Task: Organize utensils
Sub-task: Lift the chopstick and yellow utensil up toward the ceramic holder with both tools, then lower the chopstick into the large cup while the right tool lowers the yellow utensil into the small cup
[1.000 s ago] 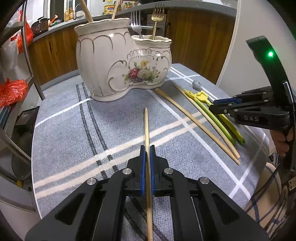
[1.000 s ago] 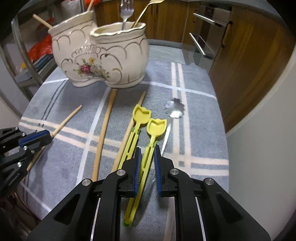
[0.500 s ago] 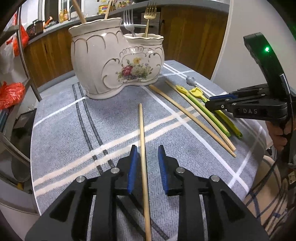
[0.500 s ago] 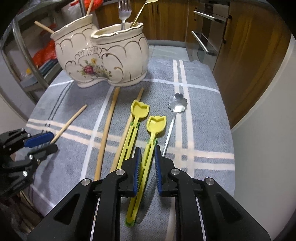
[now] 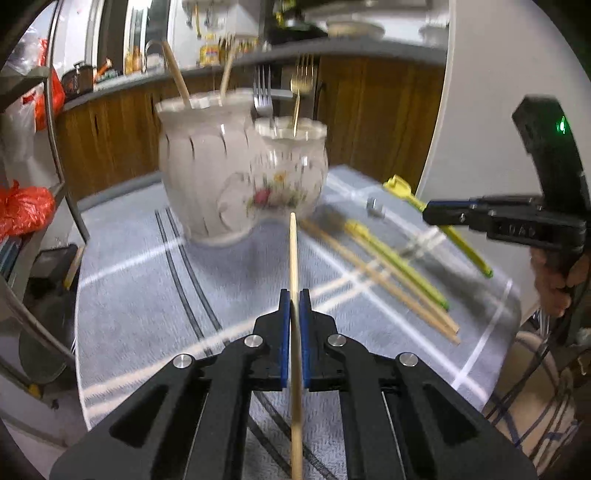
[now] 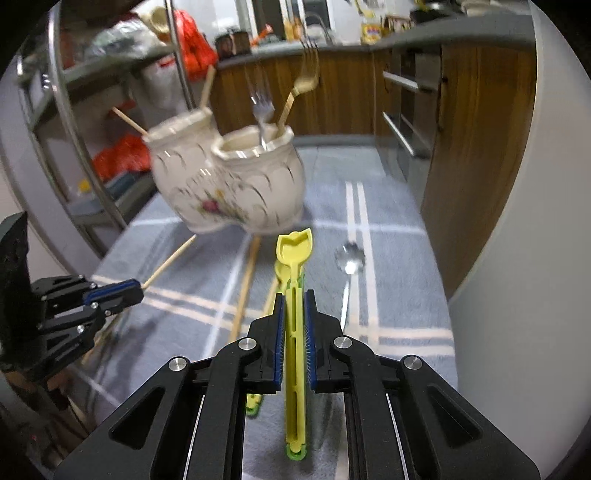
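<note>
Wooden chopstick [image 5: 293, 258] clamped in left gripper [image 5: 294, 295], tip aimed at ceramic holder [image 5: 236, 177]; yellow spoon [image 6: 294, 280] pinched by closing right gripper [image 6: 294, 295], apparently raised off tabletop [image 6: 373, 266].

A home kitchen is showing here: wooden cabinets [image 5: 369, 110] are running under a grey counter [image 6: 424, 40] that is carrying bottles and jars [image 6: 369, 29], and a built-in oven [image 6: 410, 110] is sitting in the cabinet front. A round table under a grey checked cloth [image 5: 147, 277] is holding a flowered ceramic utensil holder [image 5: 236, 177], with a metal shelf rack [image 6: 92, 147] standing beside it.
</note>
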{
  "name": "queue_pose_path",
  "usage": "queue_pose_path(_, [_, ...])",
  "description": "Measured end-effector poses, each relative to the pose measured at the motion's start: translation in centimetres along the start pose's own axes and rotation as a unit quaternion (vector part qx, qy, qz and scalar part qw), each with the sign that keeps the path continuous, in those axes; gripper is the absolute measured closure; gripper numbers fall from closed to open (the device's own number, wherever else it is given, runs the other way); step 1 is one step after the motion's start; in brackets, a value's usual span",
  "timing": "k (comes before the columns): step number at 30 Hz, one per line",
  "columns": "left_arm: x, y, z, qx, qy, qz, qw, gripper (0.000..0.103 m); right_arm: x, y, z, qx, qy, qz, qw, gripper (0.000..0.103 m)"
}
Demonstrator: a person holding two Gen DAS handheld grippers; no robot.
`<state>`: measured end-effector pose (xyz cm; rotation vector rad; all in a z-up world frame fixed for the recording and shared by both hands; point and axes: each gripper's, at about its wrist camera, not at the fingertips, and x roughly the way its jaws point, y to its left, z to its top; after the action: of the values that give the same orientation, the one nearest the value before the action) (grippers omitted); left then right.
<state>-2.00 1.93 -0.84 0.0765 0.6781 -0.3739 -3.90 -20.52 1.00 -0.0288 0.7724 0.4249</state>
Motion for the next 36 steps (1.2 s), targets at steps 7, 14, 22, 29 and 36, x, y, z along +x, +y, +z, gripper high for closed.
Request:
queue_pose_path(7, [-2.2, 0.0, 1.1, 0.006, -0.066, -0.005, 0.9978, 0.098, -1.1, 1.2, 1.5, -0.008, -0.061, 0.033, 0.998, 0.092])
queue_pose_path(14, [-4.4, 0.8, 3.3, 0.014, -0.113, -0.011, 0.9935, 0.098, -1.0, 1.8, 4.8, -0.007, -0.114, 0.049, 0.992, 0.092])
queue_pose_path(22, [-8.0, 4.0, 8.2, 0.0, -0.193, -0.019, 0.981, 0.098, -0.7, 2.1, 9.2, -0.007, -0.164, 0.067, 0.984, 0.092])
queue_pose_path(29, [-6.8, 7.9, 13.3, -0.029, -0.241, -0.014, 0.97, 0.098, 0.7, 1.4, 12.4, 0.023, -0.195, 0.086, 0.977, 0.092])
queue_pose_path(36, [-2.5, 11.9, 16.5, -0.086, -0.27, -0.035, 0.9585, 0.098, 3.4, 1.1, 14.4, 0.048, -0.223, 0.086, 0.97, 0.092])
